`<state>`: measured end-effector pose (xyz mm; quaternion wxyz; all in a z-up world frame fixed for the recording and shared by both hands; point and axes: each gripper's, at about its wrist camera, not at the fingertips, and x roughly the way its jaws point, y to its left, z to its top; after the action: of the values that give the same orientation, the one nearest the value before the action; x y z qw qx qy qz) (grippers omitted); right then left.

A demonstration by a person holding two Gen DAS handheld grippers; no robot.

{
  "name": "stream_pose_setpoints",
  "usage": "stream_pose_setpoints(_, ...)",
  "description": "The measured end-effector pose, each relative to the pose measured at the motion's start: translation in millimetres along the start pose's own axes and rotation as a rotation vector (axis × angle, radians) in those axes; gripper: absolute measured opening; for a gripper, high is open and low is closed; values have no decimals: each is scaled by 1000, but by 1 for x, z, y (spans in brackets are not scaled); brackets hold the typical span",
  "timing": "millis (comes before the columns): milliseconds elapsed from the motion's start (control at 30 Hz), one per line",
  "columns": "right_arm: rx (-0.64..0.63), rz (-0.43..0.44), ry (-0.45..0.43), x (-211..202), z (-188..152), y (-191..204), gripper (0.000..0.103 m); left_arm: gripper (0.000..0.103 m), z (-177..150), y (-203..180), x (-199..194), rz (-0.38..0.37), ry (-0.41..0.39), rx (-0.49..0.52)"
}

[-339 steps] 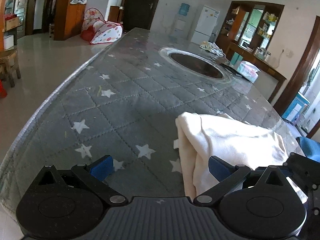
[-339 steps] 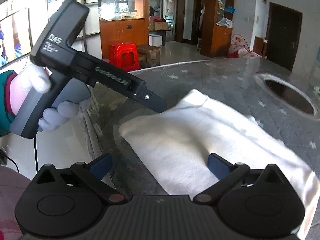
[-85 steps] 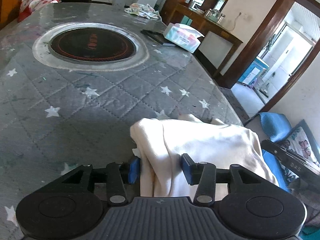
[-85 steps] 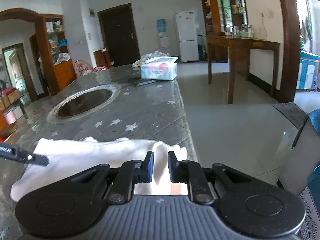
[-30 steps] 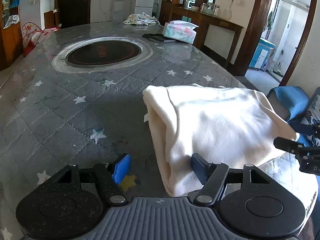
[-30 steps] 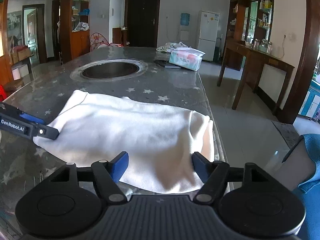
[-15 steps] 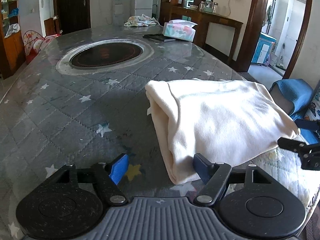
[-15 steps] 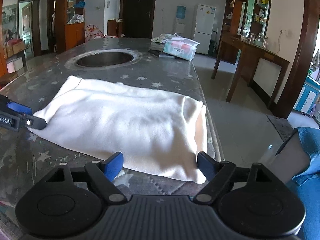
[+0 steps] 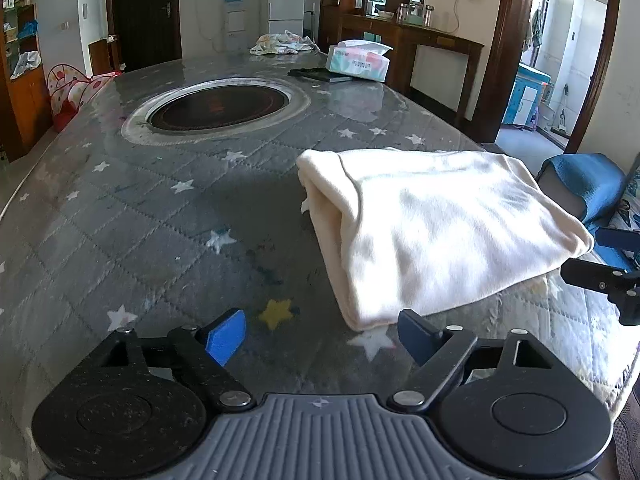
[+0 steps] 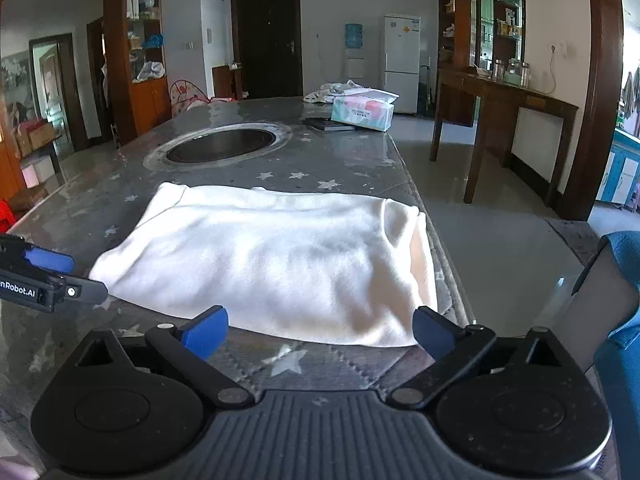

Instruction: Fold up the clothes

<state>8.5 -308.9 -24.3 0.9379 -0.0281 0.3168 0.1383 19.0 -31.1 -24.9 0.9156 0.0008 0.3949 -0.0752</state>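
The cream garment [image 10: 272,256] lies folded on the star-quilted surface [image 9: 132,216], near its edge. The left gripper [image 9: 322,332] and right gripper [image 10: 320,330] have just been opening; both jaws gape wide, empty, seemingly just short of the cloth.

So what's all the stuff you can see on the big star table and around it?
folded cloth: one, cream, near end of the table, lying flat
table cover: one, grey with stars, over the whole table
round cooktop: one, dark with a silver rim, sunk in the table's middle
tissue box: one, pale with pink, far end
flat black thing: one, beside the tissue box
crumpled cloth: one, patterned white, far end
fridge: one, white, back wall
side table: one, dark wood, right wall
left gripper: black, blue pads, open, holding nothing
right gripper: black, blue pads, open, holding nothing
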Motion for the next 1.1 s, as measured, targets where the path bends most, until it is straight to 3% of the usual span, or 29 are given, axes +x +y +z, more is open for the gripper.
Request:
stream_pose_setpoints(200, 9, 47, 29, -3, -8, 7, 103, 92, -7, 3, -9, -8, -10, -14)
stream_pose_setpoints(633, 8, 44, 62, -11, -25, 18, 103, 103, -22, 2, -29, -21, -33, -7)
stream_pose_setpoints(1100, -18, 37, 79, -8, -36, 31, 103, 103, -40, 6, -32, -21, -8, -34)
